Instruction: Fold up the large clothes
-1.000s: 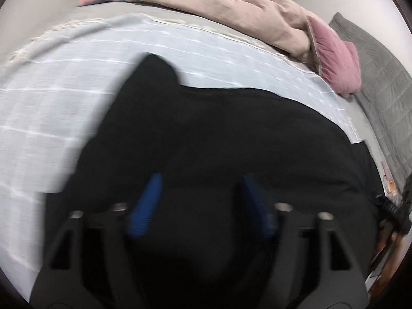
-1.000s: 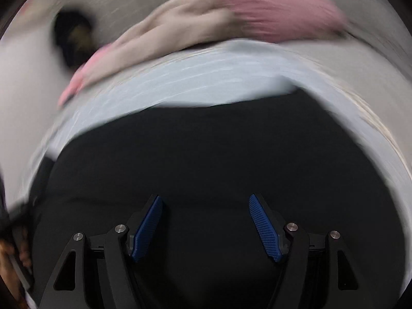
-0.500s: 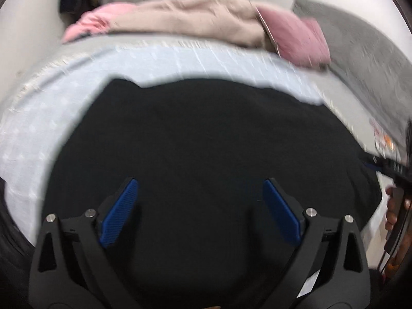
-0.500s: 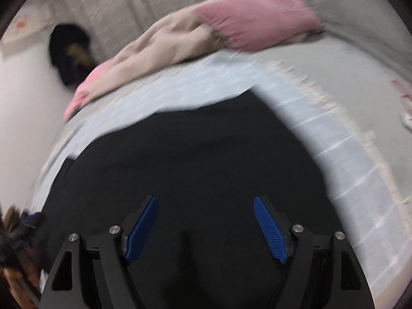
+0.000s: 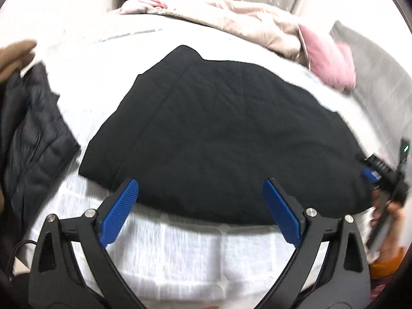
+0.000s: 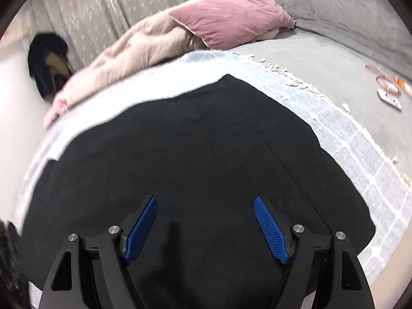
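Observation:
A large black garment (image 5: 219, 128) lies folded flat on a pale blue checked blanket (image 5: 180, 252) on the bed. It also fills the right wrist view (image 6: 193, 167). My left gripper (image 5: 200, 213) is open and empty, just short of the garment's near edge. My right gripper (image 6: 204, 229) is open and empty, above the garment's near part. The right gripper also shows at the far right of the left wrist view (image 5: 383, 177), beside the garment's right edge.
A dark quilted jacket (image 5: 31, 134) lies left of the garment. A beige duvet (image 5: 244, 23) and a pink pillow (image 6: 229, 23) lie at the back. A grey blanket (image 6: 334, 59) with small items (image 6: 388, 90) lies to the right. A dark bundle (image 6: 49, 61) hangs by the curtain.
Both grippers have pulled back from the black garment. The left one opened wider and now sits over the blanket before the garment's near edge. The quilted jacket has come into view.

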`<state>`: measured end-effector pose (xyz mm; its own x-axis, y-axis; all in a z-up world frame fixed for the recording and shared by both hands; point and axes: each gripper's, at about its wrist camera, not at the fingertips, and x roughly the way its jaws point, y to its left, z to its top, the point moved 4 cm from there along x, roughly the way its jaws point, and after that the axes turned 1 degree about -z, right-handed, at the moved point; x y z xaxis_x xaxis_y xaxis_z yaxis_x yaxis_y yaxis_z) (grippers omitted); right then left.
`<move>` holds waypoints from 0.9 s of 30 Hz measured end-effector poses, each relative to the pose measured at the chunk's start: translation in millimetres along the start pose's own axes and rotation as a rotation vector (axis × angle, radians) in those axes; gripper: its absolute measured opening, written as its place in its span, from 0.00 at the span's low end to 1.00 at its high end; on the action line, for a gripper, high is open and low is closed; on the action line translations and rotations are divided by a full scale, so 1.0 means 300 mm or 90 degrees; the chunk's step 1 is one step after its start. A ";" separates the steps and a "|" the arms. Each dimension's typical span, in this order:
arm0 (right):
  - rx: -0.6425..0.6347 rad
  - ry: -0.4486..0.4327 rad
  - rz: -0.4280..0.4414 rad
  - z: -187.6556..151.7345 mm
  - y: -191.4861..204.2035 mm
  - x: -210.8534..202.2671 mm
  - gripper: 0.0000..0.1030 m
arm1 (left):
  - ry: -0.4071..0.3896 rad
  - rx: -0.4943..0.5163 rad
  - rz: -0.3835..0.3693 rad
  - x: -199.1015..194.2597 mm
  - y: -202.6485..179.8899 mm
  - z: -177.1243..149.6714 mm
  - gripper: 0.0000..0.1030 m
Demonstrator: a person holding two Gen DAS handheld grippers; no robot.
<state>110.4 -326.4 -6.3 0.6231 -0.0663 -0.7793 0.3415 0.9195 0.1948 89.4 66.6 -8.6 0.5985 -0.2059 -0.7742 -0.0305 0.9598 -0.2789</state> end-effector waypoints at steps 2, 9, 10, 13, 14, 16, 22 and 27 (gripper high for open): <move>0.001 -0.018 0.018 0.006 0.021 -0.020 0.76 | 0.011 -0.026 -0.016 0.001 0.010 -0.012 0.94; -0.053 -0.073 0.029 0.025 0.100 -0.100 0.77 | 0.063 -0.124 -0.004 0.090 0.072 -0.066 0.95; -0.063 -0.073 0.029 0.026 0.110 -0.093 0.78 | 0.072 -0.134 0.002 0.112 0.079 -0.075 0.95; -0.094 -0.075 0.017 0.013 0.148 -0.101 0.78 | 0.086 -0.149 0.007 0.173 0.089 -0.098 0.95; -0.103 -0.077 0.012 0.015 0.159 -0.093 0.78 | 0.086 -0.157 0.002 0.181 0.088 -0.100 0.95; -0.134 -0.082 -0.003 0.004 0.190 -0.095 0.78 | 0.083 -0.186 -0.002 0.192 0.094 -0.097 0.95; -0.183 -0.066 0.008 -0.023 0.247 -0.072 0.78 | 0.049 -0.216 -0.002 0.225 0.099 -0.039 0.95; -0.196 -0.044 0.030 -0.044 0.286 -0.055 0.78 | 0.010 -0.219 0.005 0.251 0.102 0.002 0.95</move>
<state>120.2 -241.4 15.5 0.6834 -0.0368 -0.7291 0.0878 0.9956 0.0320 133.9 80.5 -75.0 0.5852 -0.2037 -0.7849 -0.3051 0.8415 -0.4458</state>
